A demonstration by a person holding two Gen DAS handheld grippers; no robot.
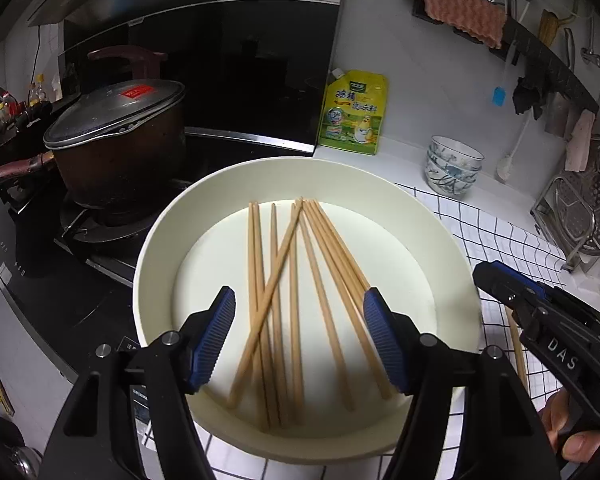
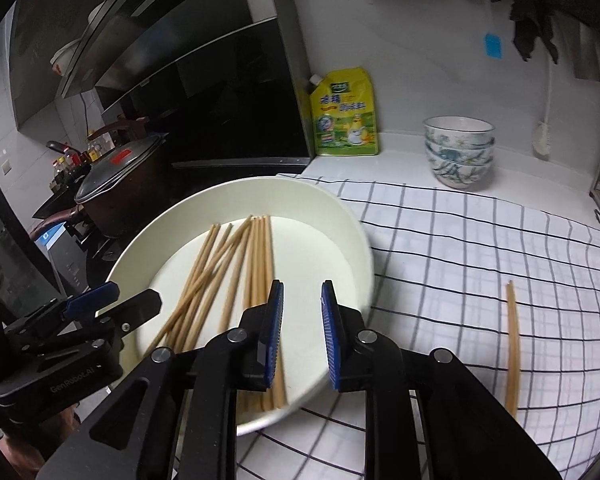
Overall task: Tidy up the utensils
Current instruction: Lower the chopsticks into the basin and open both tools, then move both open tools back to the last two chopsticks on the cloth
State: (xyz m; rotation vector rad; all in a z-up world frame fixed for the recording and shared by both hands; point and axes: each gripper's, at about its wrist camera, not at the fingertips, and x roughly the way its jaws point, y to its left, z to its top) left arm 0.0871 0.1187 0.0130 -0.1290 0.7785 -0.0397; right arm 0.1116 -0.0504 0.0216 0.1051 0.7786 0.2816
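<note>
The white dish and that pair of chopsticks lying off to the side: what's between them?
Only bare checked cloth separates the white dish from the chopstick pair, clearest in the right wrist view.

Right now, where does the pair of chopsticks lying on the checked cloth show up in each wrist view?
Left wrist: pair of chopsticks at the right edge, mostly hidden behind the right gripper.
Right wrist: lower right, in full view on the checked cloth, right of the white dish.
Shared landmark: the yellow pouch against the back wall.
</note>
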